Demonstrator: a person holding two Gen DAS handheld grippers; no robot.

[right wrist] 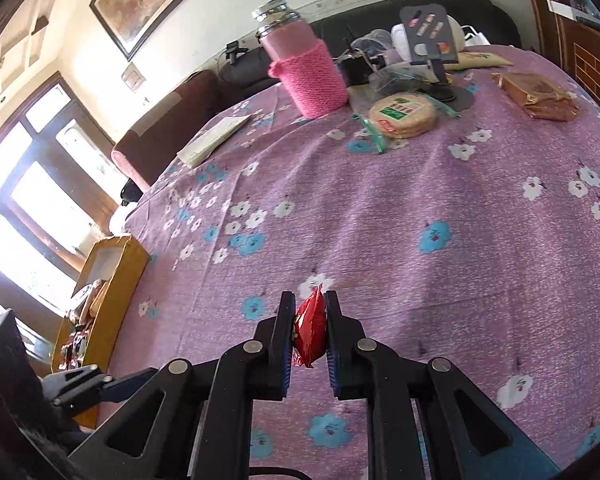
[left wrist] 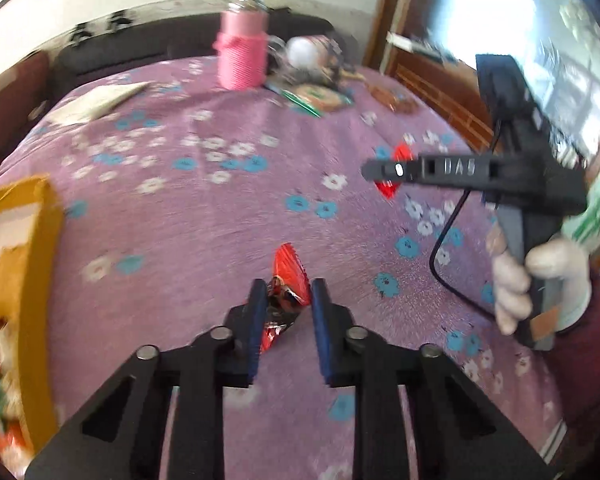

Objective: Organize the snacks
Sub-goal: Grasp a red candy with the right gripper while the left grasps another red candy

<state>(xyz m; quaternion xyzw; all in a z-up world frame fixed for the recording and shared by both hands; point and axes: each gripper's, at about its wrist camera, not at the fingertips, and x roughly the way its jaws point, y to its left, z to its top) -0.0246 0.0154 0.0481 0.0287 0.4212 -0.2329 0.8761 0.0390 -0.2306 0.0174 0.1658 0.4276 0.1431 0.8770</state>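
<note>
Each claw, left (left wrist: 286,300) and right (right wrist: 309,328), clenches a red snack packet (yellow box (right wrist: 112,280) holds more).

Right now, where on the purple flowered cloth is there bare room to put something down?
The wide middle of the cloth is bare, between the yellow box and the pink bottle. It is crowded behind the bottle: round crackers, a brown packet, a black stand.
</note>
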